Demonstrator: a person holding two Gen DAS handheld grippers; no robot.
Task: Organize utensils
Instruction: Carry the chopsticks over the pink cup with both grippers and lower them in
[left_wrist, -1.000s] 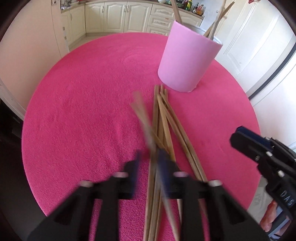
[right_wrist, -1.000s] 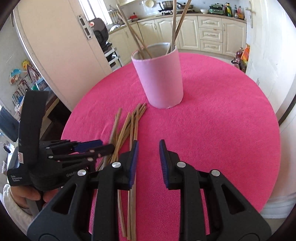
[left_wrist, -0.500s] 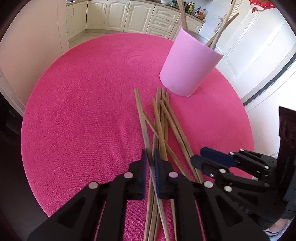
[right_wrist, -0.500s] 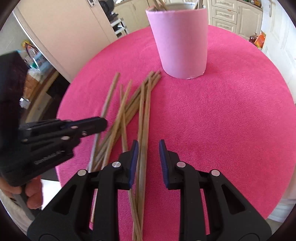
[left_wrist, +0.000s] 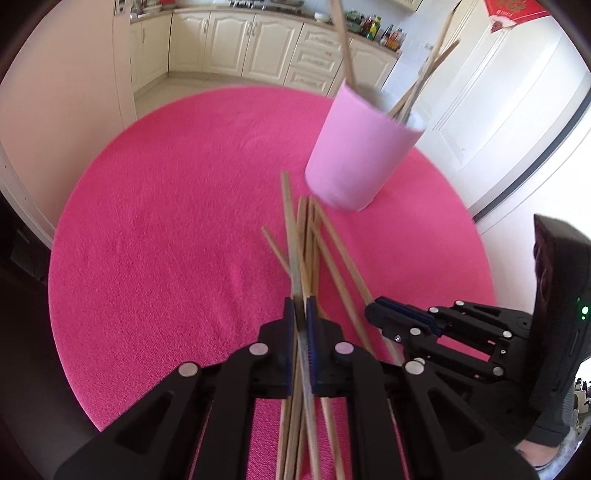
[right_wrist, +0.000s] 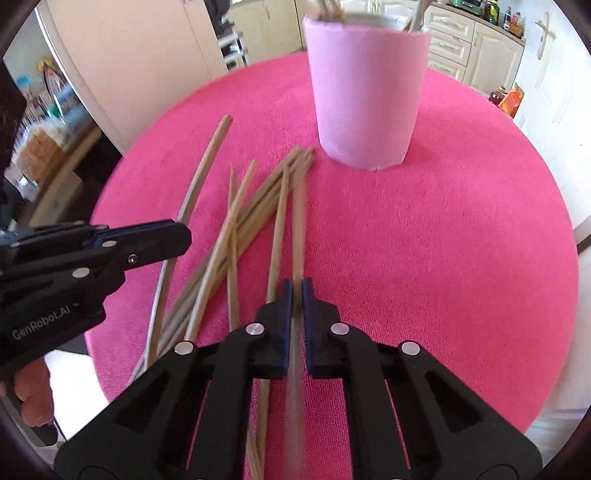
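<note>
One round table under a bright pink cloth (left_wrist: 155, 258) fills most of both wrist views, with cream kitchen cabinets (left_wrist: 229, 48) behind it. On the far part of the cloth stands a pale pink cylindrical holder (right_wrist: 365, 92), upright, with several wooden chopsticks already leaning out of its open top (left_wrist: 424, 81). Just short of the holder's base, a loose pile of chopsticks (right_wrist: 251, 214) lies fanned and crossing on the cloth, their far tips near the holder but not touching it. The left gripper (left_wrist: 300, 325) has its jaws pinched nearly together on a single chopstick (left_wrist: 290, 221), whose far end points toward the holder and appears raised above the pile. The right gripper (right_wrist: 297, 295) has just closed its jaws, and they now clamp another chopstick (right_wrist: 300, 221) at the right edge of the pile, blurred along its length. Each gripper shows in the other's view, the two near each other over the near ends of the sticks.
</note>
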